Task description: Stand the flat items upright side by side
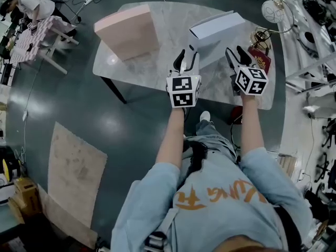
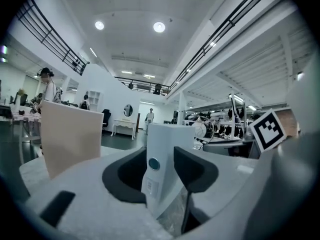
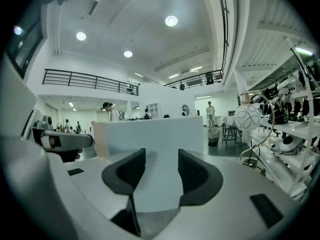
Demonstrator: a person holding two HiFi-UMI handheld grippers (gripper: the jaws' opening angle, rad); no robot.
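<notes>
Head view: the white box (image 1: 218, 25) sits upper right of centre on the marble table (image 1: 157, 70). It looks tipped, neither flat nor squarely on edge. The left gripper (image 1: 187, 60) is at its near left corner and the right gripper (image 1: 236, 54) at its near right end. The pink box (image 1: 128, 30) stands upright in the upper left, well apart from it. From up here I can't see whether the white box's lower edge touches the table, because the grippers cover it.

Left gripper view: my left jaws are clamped on a narrow corner edge of the white box (image 2: 167, 149), at centre frame. The pink box (image 2: 70, 134) stands at the left. That corner bite worries me. If the box pivots between the pads, it could swing and drop flat again.

Right gripper view: the right jaws grasp the lower edge of the white box (image 3: 150, 134), and its broad face fills the middle of the frame. That face hides nearly all of the pink box, so I can't judge the gap I have to close. Sliding over blind, I could knock the pink box down. A round wire ornament (image 3: 247, 116) stands at the right, and a careless swing of that end could catch it. If my two hands move unevenly, the box could also twist out of one grip.
</notes>
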